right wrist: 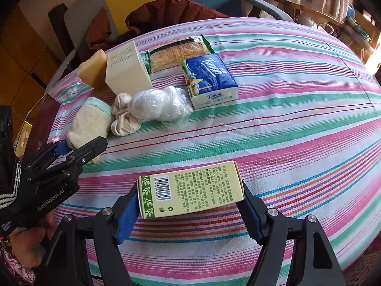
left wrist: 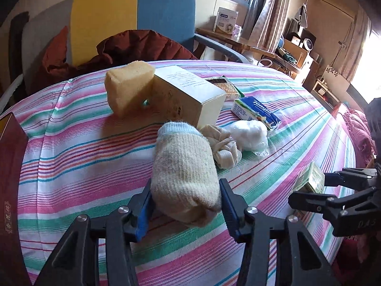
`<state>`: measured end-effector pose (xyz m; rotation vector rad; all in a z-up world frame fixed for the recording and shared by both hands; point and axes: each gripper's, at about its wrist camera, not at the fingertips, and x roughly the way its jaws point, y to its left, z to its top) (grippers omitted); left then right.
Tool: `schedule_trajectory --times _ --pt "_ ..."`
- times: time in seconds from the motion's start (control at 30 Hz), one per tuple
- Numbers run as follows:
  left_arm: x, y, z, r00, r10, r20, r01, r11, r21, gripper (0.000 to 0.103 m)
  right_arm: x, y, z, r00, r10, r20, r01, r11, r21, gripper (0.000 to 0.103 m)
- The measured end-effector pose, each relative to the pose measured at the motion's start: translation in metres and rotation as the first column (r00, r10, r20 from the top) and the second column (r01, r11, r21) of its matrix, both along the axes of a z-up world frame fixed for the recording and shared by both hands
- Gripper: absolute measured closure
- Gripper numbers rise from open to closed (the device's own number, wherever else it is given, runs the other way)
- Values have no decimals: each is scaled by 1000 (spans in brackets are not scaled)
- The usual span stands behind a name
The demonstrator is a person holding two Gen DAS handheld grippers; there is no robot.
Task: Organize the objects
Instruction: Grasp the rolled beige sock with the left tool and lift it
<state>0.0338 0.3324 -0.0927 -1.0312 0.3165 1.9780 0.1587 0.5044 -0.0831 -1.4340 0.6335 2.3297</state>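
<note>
A rolled cream sock (left wrist: pixel 183 166) with a pale blue cuff lies on the striped tablecloth (left wrist: pixel 71 166). My left gripper (left wrist: pixel 185 186) is shut on its near end, blue pads against both sides. The same grip shows at the left of the right wrist view, where the left gripper (right wrist: pixel 81 144) holds the sock (right wrist: pixel 88 124). My right gripper (right wrist: pixel 190 188) is shut on a pale green printed box (right wrist: pixel 193 189), held end to end just above the cloth. The box (left wrist: pixel 312 178) and right gripper (left wrist: pixel 309 186) also appear at the right edge of the left wrist view.
Behind the sock lie a knotted beige cloth (left wrist: pixel 221 147), a white plastic-wrapped bundle (left wrist: pixel 250 133), a Tempo tissue pack (left wrist: pixel 257 112), a cracker packet (left wrist: pixel 223 85), a cream carton (left wrist: pixel 188 93) and a yellow sponge (left wrist: pixel 128 88). A dark red box (left wrist: pixel 9 166) stands at the left edge.
</note>
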Motion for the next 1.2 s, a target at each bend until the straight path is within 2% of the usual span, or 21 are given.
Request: schedule_trajectory --times 0.17,0.3,0.43,0.77,0.93,1.1,1.2 --pt "-5 -18 1 998 60 14 -60 997 41 52 2 -1 2 1000 -6 -12 6 1000 0 28" --pt "2 -28 0 998 69 -14 -69 997 44 52 7 -2 14 998 -6 -70 6 1000 5 28" --pt "6 -36 -1 997 76 -14 -75 996 53 52 5 -7 19 995 15 -94 -13 1000 21 28" --pt "19 -57 2 996 86 -22 -85 995 62 53 -3 -10 14 996 41 -84 -37 998 48 28" --pt "37 -84 6 997 69 21 -71 992 101 53 -3 -9 12 997 36 -75 -33 999 41 28" --pt "48 -108 15 998 62 9 -63 991 115 53 -4 -12 11 997 46 -66 -42 997 57 28" --pt "47 -125 26 997 82 14 -83 985 149 53 -3 -10 13 997 38 -70 -34 997 62 28"
